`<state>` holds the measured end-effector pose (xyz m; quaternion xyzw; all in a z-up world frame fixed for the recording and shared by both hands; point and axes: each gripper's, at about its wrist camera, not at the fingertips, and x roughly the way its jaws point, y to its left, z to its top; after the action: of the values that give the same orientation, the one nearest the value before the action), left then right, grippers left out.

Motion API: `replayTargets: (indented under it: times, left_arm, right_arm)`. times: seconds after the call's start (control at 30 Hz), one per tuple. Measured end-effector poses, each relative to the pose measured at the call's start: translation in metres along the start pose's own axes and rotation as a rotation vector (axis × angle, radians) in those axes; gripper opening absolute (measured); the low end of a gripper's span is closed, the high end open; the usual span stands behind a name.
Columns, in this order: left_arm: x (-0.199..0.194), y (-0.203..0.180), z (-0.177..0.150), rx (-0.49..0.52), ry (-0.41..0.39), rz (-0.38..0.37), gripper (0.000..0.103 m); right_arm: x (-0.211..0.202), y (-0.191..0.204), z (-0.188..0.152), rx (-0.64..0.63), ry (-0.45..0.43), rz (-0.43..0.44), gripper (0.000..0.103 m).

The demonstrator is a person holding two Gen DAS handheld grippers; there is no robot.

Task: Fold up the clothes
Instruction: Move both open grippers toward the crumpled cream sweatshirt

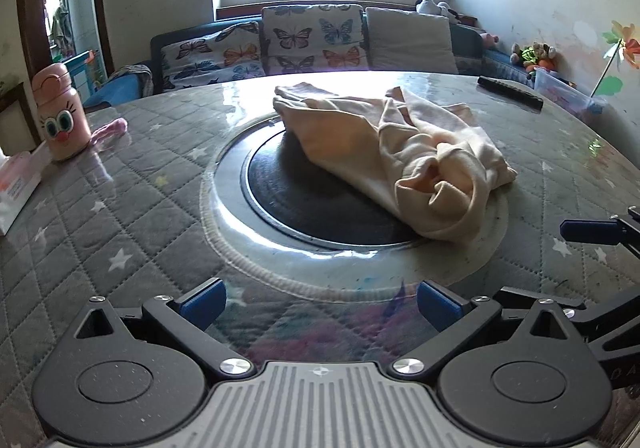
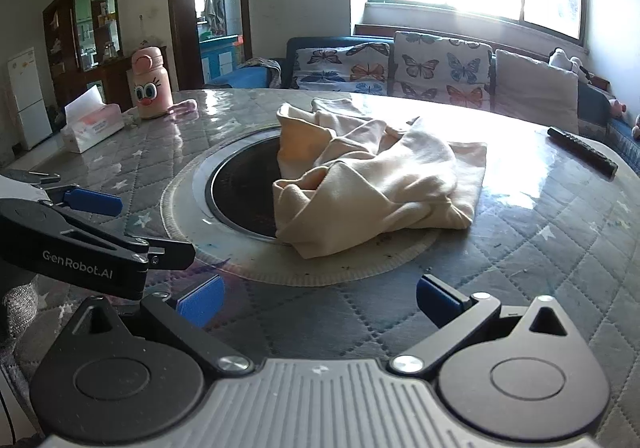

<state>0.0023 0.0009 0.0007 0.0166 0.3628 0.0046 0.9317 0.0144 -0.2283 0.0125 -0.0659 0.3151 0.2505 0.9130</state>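
Note:
A crumpled cream garment point(image 1: 404, 156) point(image 2: 368, 172) lies in a heap on the round table, partly over the dark round hob point(image 1: 316, 200) point(image 2: 244, 188) at its centre. My left gripper point(image 1: 320, 302) is open near the table's front edge, well short of the garment, with nothing between its blue pads. My right gripper point(image 2: 318, 300) is also open and empty, just in front of the garment. In the right wrist view the left gripper point(image 2: 92, 224) shows at the left edge. One blue fingertip point(image 1: 588, 232) of the right gripper shows at the right of the left wrist view.
A pink cartoon bottle point(image 1: 60, 116) point(image 2: 151, 82) and a tissue box point(image 1: 16, 188) point(image 2: 94, 124) stand at the table's left. A dark remote point(image 1: 510, 92) point(image 2: 582, 152) lies at the far right. A sofa with butterfly cushions point(image 1: 312, 38) point(image 2: 440, 64) sits behind the quilted table cover point(image 1: 120, 228).

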Motion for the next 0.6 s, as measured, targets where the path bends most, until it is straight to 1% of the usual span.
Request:
replayTargets:
  times: [0.37, 0.6]
  left_arm:
    - [0.008, 0.007, 0.014, 0.012, -0.004, -0.009, 0.103]
    - [0.014, 0.011, 0.022, 0.019, -0.007, -0.014, 0.103]
  right_arm:
    - [0.000, -0.011, -0.001, -0.001, 0.003, 0.002, 0.103]
    - [0.003, -0.018, 0.006, 0.012, 0.000, -0.016, 0.103]
